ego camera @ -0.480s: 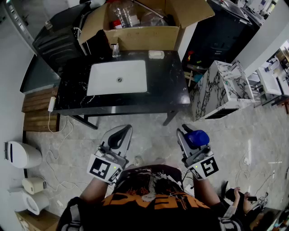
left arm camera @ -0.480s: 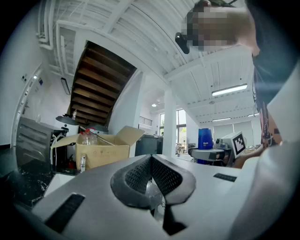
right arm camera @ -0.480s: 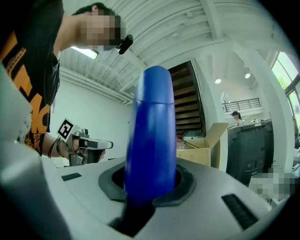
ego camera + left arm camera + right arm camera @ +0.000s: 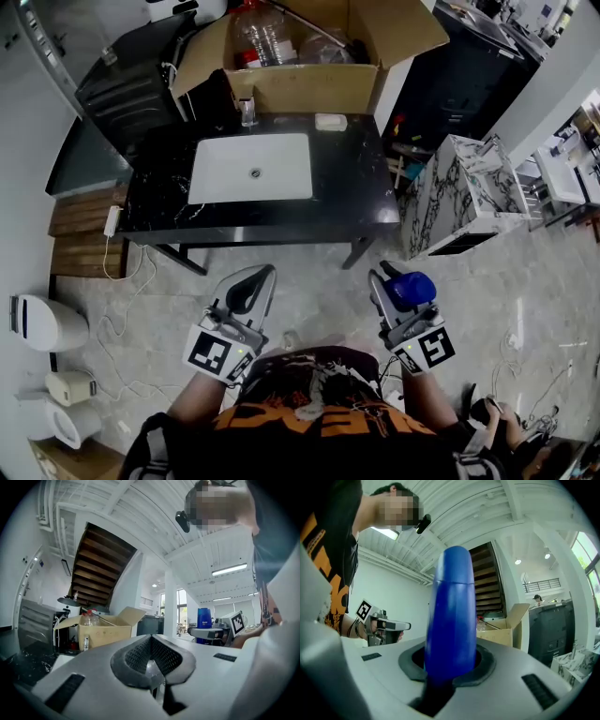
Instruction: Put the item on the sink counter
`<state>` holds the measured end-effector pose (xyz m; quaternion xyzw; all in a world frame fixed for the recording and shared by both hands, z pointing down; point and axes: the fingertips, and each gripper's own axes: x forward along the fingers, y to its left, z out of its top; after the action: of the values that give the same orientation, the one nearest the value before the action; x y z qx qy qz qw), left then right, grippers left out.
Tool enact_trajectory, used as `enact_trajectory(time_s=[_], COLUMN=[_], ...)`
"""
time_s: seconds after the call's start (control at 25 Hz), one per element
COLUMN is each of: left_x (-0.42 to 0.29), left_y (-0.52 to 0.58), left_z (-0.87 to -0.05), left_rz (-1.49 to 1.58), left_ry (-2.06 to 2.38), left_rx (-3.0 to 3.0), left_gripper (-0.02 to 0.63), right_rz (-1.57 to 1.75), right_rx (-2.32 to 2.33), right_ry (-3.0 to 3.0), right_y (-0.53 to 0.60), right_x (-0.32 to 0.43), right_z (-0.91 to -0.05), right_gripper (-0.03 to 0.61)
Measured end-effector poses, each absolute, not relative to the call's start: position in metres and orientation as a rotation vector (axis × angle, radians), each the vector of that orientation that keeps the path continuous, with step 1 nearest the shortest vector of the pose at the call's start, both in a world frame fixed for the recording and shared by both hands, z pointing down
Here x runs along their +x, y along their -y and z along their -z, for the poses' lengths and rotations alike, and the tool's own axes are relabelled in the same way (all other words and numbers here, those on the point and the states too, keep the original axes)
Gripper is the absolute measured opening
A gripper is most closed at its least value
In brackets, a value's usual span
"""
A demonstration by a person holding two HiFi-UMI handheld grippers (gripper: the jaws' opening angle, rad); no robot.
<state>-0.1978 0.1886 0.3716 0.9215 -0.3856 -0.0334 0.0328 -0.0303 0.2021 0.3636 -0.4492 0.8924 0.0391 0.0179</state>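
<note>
**Blue bottle held short of the sink counter**

The right gripper (image 4: 394, 281) pinches a blue bottle (image 4: 412, 287) between its jaws. It is over the floor on the near side of the sink counter (image 4: 366, 202), well apart from it. The left gripper (image 4: 255, 281) is level with it, also short of the counter, with its jaws pressed together and nothing in them. A white basin (image 4: 251, 169) is set in the counter's black top. An open cardboard box (image 4: 309, 89) stands at the counter's far edge.

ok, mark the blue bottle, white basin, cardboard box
blue bottle (image 4: 452, 618): right gripper view, mid body
white basin (image 4: 220, 173): head view, floor left of drain
cardboard box (image 4: 309, 89): head view, front wall
</note>
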Motion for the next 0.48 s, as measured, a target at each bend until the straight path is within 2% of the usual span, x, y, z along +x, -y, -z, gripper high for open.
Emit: enact_trajectory(time_s=[0.48], left_x=[-0.227], left_y=[-0.192], left_z=[-0.373], left_rz=[0.127], left_ry=[1.219], left_rx=[2.826], left_gripper=[0.018], right_rz=[-0.123], right_rx=[-1.375], right_ry=[-2.741], right_y=[-0.2], right_x=[-0.044], right_z=[-0.35], right_gripper=[0.097])
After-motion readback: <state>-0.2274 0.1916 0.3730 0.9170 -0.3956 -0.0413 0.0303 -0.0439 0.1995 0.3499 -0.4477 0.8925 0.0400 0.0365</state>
